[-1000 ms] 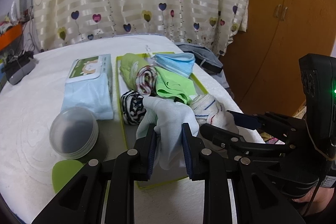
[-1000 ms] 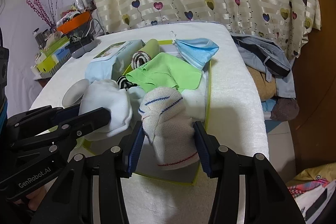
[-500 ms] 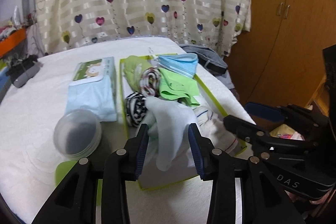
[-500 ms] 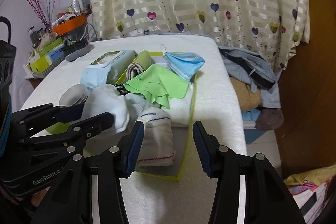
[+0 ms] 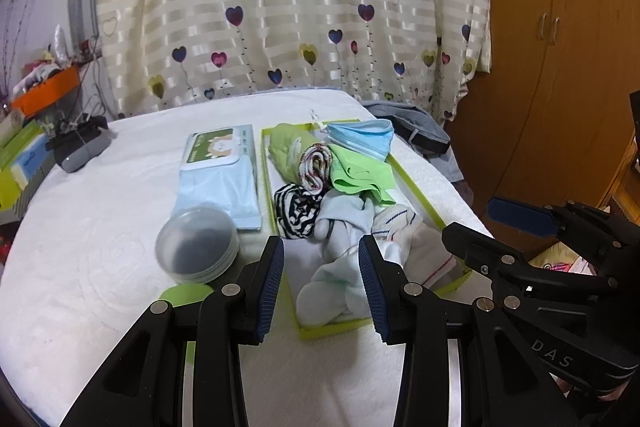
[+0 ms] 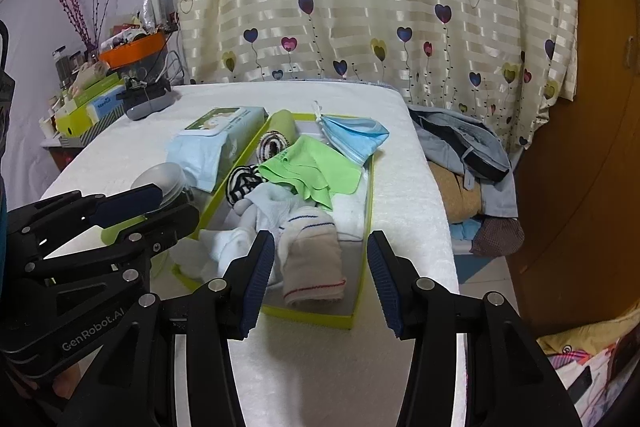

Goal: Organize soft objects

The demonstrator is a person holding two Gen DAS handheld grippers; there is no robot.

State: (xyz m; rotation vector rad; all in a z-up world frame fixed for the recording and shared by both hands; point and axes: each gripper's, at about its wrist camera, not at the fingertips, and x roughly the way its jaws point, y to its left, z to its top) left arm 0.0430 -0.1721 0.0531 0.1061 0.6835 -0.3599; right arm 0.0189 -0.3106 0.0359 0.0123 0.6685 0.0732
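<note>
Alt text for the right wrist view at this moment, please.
The open right gripper hovers over the near end of a green-rimmed tray, empty-jawed, above a cream sock with blue and red stripes lying in it. Behind lie a white sock, green cloth and blue face mask; the left gripper shows at left.

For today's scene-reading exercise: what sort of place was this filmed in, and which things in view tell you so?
Most likely a bedroom at home. A heart-patterned curtain hangs behind the towel-covered surface, a wooden wardrobe stands beside it, and clothes lie piled alongside.
</note>
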